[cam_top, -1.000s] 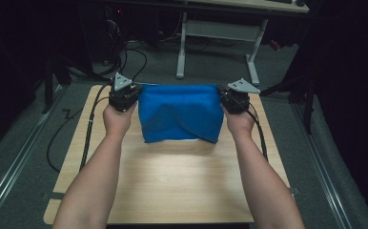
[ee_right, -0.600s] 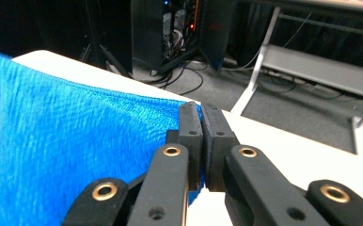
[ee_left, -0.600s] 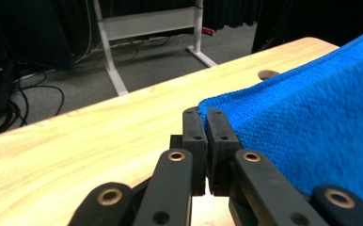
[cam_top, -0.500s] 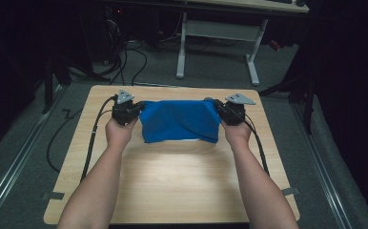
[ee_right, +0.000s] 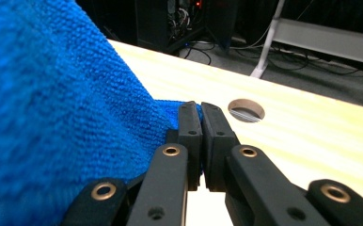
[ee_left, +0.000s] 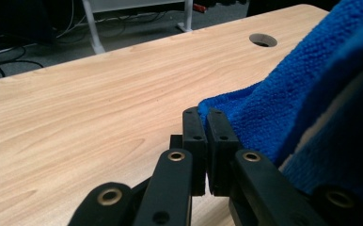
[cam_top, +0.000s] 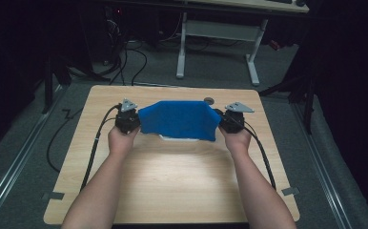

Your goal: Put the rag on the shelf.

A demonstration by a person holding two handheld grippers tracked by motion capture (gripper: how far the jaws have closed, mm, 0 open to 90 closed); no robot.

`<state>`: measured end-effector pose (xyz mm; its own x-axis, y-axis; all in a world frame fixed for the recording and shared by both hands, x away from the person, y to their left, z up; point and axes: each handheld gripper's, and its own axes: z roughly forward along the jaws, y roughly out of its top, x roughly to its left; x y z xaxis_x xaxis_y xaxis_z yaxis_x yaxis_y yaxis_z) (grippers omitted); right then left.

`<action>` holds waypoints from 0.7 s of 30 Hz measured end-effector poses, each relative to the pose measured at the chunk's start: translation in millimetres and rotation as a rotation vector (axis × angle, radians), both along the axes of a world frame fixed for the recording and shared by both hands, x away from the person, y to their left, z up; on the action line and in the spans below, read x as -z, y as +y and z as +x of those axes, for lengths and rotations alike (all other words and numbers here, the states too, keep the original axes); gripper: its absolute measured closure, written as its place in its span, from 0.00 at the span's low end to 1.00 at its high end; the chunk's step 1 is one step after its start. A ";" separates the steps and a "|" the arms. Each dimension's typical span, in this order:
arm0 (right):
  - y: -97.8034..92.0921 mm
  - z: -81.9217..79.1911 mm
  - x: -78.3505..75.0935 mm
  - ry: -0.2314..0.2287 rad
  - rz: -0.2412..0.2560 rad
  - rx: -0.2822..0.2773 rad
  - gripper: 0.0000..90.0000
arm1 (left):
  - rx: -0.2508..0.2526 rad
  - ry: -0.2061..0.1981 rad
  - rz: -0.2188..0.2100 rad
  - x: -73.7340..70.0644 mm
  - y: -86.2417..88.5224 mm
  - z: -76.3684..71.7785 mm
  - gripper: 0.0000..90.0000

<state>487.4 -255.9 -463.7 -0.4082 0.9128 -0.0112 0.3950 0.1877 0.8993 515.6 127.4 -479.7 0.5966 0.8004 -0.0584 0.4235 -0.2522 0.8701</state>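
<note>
Cloth [cam_top: 179, 120] up between my two hands, blue towel stretched above the far half of the wooden table [cam_top: 172, 181]. My left gripper [cam_top: 127, 119] is pinched tight on its left corner, my right gripper [cam_top: 230, 120] clamped on the right corner. Cable hole [ee_right: 246, 110] sits just beyond my right jaws.

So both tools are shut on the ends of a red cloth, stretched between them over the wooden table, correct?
Not quite: the cloth is blue, not red, as the high view shows plainly. The rest holds: the left tool and the right tool are each shut on an end of it, and it is stretched between them over the wooden table.
</note>
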 end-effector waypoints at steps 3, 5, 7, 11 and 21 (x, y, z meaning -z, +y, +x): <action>-2.4 -1.4 4.4 0.004 0.013 0.004 0.98 | 0.007 0.006 0.002 2.0 0.0 -1.7 0.98; -3.1 -1.8 7.1 0.012 0.009 0.004 0.98 | 0.012 0.007 0.015 2.9 -1.4 -3.3 0.98; -3.4 -1.5 9.1 0.022 0.009 0.006 0.98 | 0.014 0.003 0.017 3.9 -1.7 -5.8 0.98; -3.4 0.0 10.5 0.022 0.011 0.005 0.97 | 0.014 0.004 0.006 6.7 -0.5 -10.0 0.98; -0.6 1.0 13.8 0.039 0.008 -0.006 0.96 | 0.008 0.005 0.019 6.9 1.5 -14.0 0.98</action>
<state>488.4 -256.5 -477.5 -0.4137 0.9103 0.0121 0.4289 0.1832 0.8846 501.6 128.9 -486.7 0.6031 0.7963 -0.0460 0.4256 -0.2724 0.8629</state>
